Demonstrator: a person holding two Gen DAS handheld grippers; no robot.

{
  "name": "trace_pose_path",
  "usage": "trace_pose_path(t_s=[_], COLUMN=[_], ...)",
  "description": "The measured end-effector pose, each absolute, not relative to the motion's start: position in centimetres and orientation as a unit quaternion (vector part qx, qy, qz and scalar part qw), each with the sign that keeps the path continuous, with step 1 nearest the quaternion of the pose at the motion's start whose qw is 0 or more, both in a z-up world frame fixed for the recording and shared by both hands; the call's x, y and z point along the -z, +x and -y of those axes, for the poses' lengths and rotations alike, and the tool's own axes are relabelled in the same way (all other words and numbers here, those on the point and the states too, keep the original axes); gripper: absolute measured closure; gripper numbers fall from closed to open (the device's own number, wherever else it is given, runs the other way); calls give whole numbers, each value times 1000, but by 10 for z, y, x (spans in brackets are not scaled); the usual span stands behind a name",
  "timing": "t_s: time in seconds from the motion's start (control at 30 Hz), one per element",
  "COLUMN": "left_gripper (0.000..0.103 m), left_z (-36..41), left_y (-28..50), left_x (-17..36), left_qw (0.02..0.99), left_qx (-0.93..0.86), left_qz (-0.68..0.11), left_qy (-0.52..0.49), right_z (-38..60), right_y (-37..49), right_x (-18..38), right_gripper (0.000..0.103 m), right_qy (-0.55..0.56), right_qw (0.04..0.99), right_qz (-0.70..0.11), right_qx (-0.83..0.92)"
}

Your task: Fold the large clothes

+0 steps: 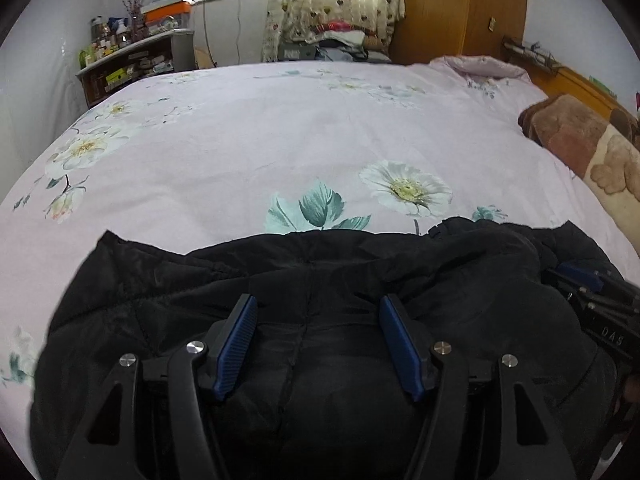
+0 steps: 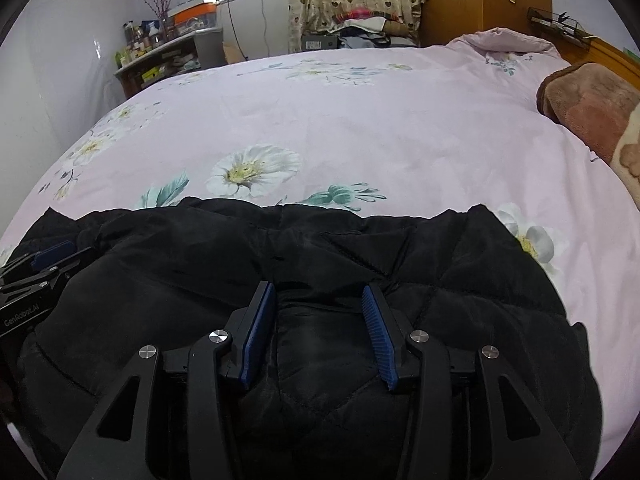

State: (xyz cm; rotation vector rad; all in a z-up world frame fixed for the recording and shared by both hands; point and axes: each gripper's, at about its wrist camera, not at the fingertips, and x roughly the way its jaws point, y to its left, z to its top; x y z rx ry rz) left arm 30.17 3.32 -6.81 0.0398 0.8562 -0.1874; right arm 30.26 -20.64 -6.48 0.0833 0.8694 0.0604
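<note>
A black quilted jacket [image 1: 312,280] lies bunched at the near edge of the bed; it also shows in the right wrist view [image 2: 360,256]. My left gripper [image 1: 318,304] is open, its blue pads [image 1: 236,344] resting on the jacket with padded fabric bulging between them. My right gripper [image 2: 318,292] is open too, its blue pads [image 2: 378,334] on the jacket's right part. Each gripper shows at the edge of the other's view: the right one [image 1: 588,284], the left one [image 2: 48,258].
The bed carries a pink floral sheet [image 1: 280,132] stretching away behind the jacket. A brown blanket [image 1: 576,140] and a pink pillow [image 1: 480,66] lie at the right. A cluttered shelf [image 1: 132,60], a clothes pile [image 1: 340,40] and a wooden wardrobe [image 1: 460,8] stand beyond the bed.
</note>
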Motion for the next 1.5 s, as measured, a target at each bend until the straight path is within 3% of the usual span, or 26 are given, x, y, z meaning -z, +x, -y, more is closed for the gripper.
trace_pose_path(t_s=[0.2, 0.33, 0.57, 1.07, 1.27, 1.5], left_gripper=[37, 33, 29, 28, 30, 31], left_z=[-81, -119, -118, -118, -121, -103], left_y=[291, 306, 314, 316, 310, 240], left_x=[31, 61, 86, 92, 58, -1], left_qw=[927, 915, 920, 922, 912, 930], left_qx=[64, 34, 28, 23, 21, 42], left_qz=[-366, -402, -391, -387, -409, -365], left_qy=[57, 21, -7, -9, -1, 6], right_z=[235, 265, 267, 272, 269, 254], right_y=[285, 290, 296, 296, 293, 235], right_x=[33, 60, 81, 89, 60, -3], right_gripper=[57, 57, 57, 57, 57, 56], right_qy=[28, 50, 60, 69, 54, 84], right_qw=[925, 912, 914, 916, 906, 926], right_qz=[-380, -405, -399, -392, -417, -368], right_qx=[11, 38, 45, 44, 55, 28])
